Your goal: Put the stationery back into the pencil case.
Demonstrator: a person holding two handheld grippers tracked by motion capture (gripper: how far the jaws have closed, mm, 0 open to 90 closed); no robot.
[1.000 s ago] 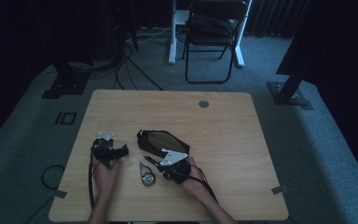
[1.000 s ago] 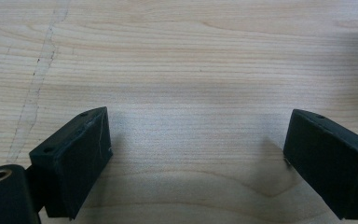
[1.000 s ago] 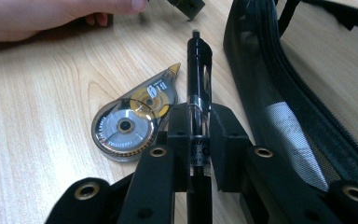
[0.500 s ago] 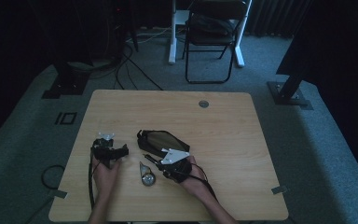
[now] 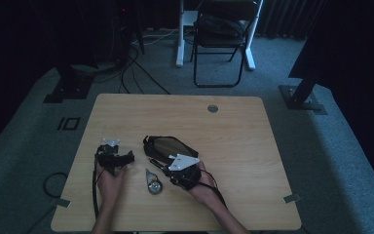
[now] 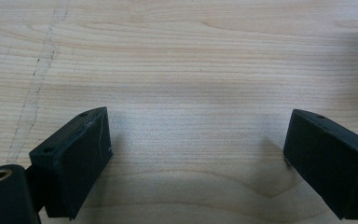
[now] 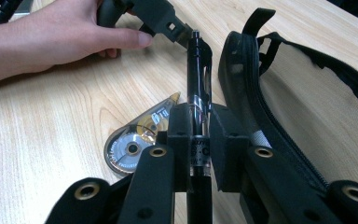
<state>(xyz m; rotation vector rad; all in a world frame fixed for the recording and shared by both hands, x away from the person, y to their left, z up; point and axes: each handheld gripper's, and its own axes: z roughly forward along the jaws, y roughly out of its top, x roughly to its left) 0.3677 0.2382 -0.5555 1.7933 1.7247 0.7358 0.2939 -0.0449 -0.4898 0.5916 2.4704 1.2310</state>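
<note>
My right gripper [image 7: 198, 123] is shut on a black pen [image 7: 199, 70], which points away between the jaws, just left of an open black pencil case [image 7: 303, 88]. In the high view the right gripper [image 5: 163, 166] holds the pen [image 5: 157, 163] at the near edge of the pencil case [image 5: 168, 145]. A clear correction tape dispenser [image 7: 137, 142] lies flat on the table to the pen's left, and it lies as the tape dispenser [image 5: 152, 183] between the two hands. My left gripper [image 6: 198, 154] stands open over bare wood; from above the left gripper [image 5: 114, 158] is at the table's left.
The wooden table [image 5: 233, 146] has a round cable hole [image 5: 213, 108] near its far edge. A folding chair [image 5: 221, 39] and cables stand on the floor behind. The person's left hand [image 7: 51, 35] rests near the pen's tip.
My right gripper with the pen has shifted slightly toward the pencil case. The left hand has stayed put.
</note>
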